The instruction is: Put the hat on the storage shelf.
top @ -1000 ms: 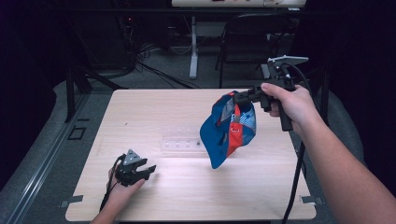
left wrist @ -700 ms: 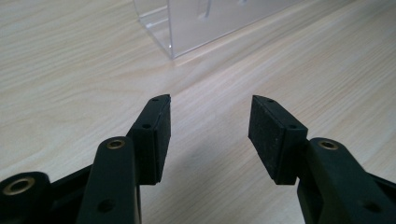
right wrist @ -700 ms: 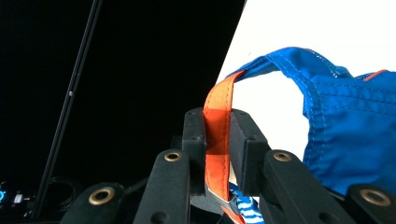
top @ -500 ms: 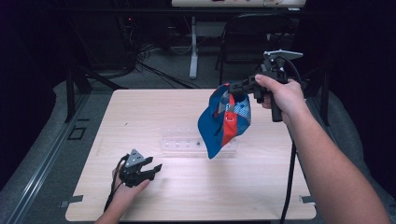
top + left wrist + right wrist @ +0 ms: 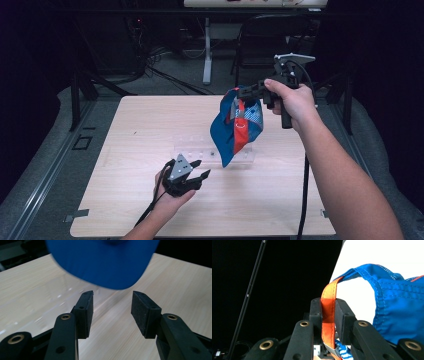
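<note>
A blue cap (image 5: 235,127) with an orange strap hangs above the middle of the light wooden table (image 5: 140,130). My right gripper (image 5: 245,94) is shut on it. In the right gripper view the orange strap (image 5: 329,292) is pinched between the right gripper's (image 5: 328,305) pads, and the blue crown (image 5: 397,302) hangs to the right. My left gripper (image 5: 201,168) is low over the table, just left of and below the cap's brim. Its jaws have just been closing a little and stand open with nothing between them. In the left gripper view the brim (image 5: 105,262) hangs just beyond the left gripper (image 5: 112,297).
A clear plastic piece (image 5: 200,147) lies flat on the table under the cap. Behind the table are a dark chair (image 5: 260,40), a white desk leg (image 5: 206,55) and cables on the floor. A black stand (image 5: 80,85) is at the left.
My left hand has moved right and up across the table, to just under the cap. The right gripper has shifted the hanging cap a little to the left.
</note>
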Tool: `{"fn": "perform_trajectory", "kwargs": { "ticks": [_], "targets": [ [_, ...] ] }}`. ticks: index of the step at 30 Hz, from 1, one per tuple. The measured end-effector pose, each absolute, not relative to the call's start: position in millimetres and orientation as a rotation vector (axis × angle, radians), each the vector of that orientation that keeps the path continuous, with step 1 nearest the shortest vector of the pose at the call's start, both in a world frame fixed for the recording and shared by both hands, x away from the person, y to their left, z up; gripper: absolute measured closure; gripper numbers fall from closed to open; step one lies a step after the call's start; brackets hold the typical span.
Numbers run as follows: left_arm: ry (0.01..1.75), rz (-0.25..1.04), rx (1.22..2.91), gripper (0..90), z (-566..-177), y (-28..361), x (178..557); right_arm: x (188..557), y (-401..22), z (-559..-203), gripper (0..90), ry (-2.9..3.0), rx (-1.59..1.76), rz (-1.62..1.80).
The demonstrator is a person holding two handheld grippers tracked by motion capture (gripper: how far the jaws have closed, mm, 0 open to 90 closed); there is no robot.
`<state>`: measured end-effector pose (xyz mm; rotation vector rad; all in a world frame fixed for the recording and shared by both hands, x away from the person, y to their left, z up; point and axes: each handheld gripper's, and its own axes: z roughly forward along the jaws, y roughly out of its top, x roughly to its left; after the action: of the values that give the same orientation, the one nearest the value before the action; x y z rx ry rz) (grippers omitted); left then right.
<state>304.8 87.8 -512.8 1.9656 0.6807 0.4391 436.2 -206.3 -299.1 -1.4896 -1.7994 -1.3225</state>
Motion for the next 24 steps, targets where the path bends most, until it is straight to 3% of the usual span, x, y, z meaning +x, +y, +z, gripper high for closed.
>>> {"fn": "perform_trajectory", "kwargs": {
  "ticks": [15, 20, 24],
  "targets": [
    [0.628, 0.452, 1.985, 58.9, -507.9, 43.5, 307.9, 437.5, -206.2, -301.7, 77.6, -1.797, -1.49, -1.329],
    [0.631, 0.509, 2.012, 59.1, -513.4, 36.9, 311.1, 437.0, -204.6, -301.9, 77.5, -1.801, -1.488, -1.326],
    [0.638, 0.474, 2.03, 68.3, -516.3, 37.4, 316.0, 436.8, -203.5, -303.1, 77.5, -1.799, -1.49, -1.324]
  ]
}}
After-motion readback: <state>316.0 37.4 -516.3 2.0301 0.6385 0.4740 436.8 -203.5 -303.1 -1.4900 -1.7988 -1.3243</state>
